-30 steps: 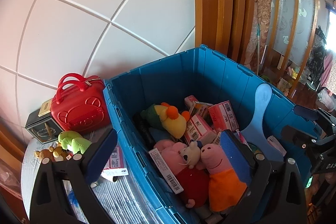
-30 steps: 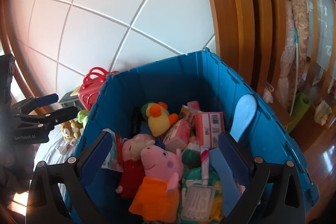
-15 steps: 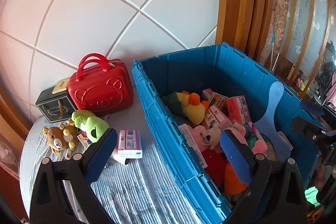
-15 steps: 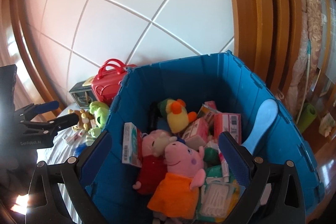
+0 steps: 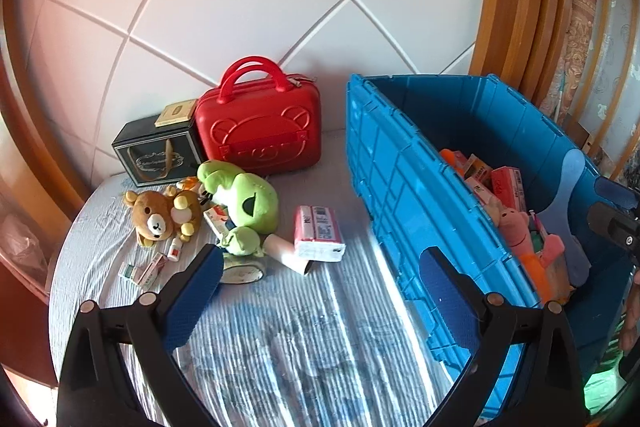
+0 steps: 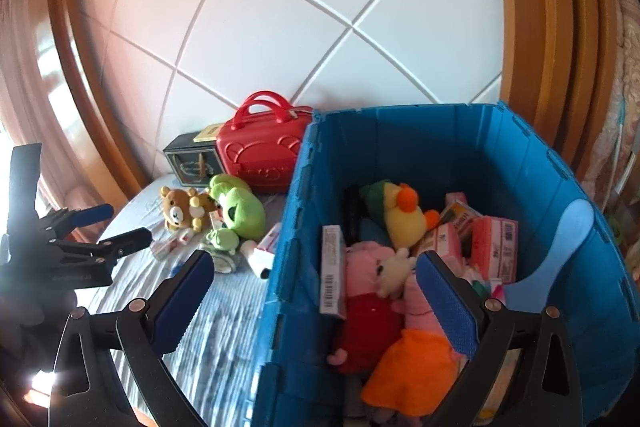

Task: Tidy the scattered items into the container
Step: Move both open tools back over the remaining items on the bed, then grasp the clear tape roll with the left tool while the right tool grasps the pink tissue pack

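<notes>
A blue plastic crate (image 5: 404, 187) (image 6: 296, 211) stands on the right of the bed and holds pig plushes (image 6: 416, 319), a yellow plush (image 6: 404, 215) and pink boxes (image 6: 496, 243). Scattered to its left lie a pink tissue pack (image 5: 318, 233), a green frog plush (image 5: 244, 201) (image 6: 240, 211), a brown bear plush (image 5: 160, 217) (image 6: 180, 211) and small boxes (image 5: 144, 269). My left gripper (image 5: 320, 293) is open and empty above the striped bedding, near the tissue pack. My right gripper (image 6: 312, 291) is open and empty over the crate's near left corner.
A red bear-face case (image 5: 262, 131) (image 6: 260, 155) and a dark gift box (image 5: 158, 153) stand against the white tiled wall. A light blue paddle (image 6: 560, 247) leans inside the crate. Wooden frame (image 6: 536, 27) rises at the right. The left gripper shows at the left of the right wrist view (image 6: 104, 231).
Both grippers have swung left, away from over the crate. The left one now faces the scattered toys on the bedding; the right one sees the crate's left wall and the toys.
</notes>
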### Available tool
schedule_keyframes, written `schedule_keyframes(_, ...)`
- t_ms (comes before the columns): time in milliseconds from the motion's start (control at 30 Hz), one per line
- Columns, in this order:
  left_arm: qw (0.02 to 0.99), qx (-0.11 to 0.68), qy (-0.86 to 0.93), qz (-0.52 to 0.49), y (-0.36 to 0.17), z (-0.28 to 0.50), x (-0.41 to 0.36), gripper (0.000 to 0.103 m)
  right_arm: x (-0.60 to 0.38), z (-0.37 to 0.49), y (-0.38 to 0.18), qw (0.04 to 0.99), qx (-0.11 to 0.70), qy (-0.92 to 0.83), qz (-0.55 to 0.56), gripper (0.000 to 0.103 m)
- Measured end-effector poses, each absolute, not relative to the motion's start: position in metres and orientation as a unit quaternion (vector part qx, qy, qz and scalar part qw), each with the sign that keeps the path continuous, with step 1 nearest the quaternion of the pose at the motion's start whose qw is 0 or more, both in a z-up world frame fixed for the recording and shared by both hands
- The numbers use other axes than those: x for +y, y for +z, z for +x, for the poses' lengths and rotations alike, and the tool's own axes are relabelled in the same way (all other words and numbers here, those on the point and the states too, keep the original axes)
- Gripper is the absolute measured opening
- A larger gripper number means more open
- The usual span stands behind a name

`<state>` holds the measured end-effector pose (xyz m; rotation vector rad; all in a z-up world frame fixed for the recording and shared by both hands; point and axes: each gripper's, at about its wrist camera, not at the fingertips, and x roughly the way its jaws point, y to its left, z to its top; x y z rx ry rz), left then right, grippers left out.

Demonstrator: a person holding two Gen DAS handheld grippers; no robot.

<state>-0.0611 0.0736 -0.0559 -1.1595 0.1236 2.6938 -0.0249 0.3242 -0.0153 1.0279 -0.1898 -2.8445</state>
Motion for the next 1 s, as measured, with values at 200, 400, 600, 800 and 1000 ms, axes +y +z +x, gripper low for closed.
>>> schedule_keyframes(200, 0.082, 0.036, 0.907, -0.411, -0.077, -0.065, 0.017, 0.1, 0.265, -0.043, -0.024, 0.081, -0.045, -0.934, 0.346, 0.102)
schedule_keyframes(400, 0.069, 0.033, 0.9, -0.43, -0.104, -0.08, -0.026, 0.1, 0.213, -0.069, -0.048, 0.09, -0.03, -0.925, 0.367, 0.102)
schedule_keyframes(600, 0.066, 0.031, 0.892, -0.446, -0.145, -0.104, -0.061, 0.1, 0.171, -0.105, -0.092, 0.084, -0.022, -0.914, 0.397, 0.102)
schedule_keyframes(800, 0.081, 0.038, 0.885, -0.457, -0.2, -0.145, -0.076, 0.1, 0.151, -0.151, -0.164, 0.044, -0.029, -0.894, 0.445, 0.102)
schedule_keyframes(1000, 0.104, 0.076, 0.875, -0.466, -0.27, -0.195, -0.074, 0.1, 0.152, -0.202, -0.239, -0.002, -0.043, -0.875, 0.482, 0.102)
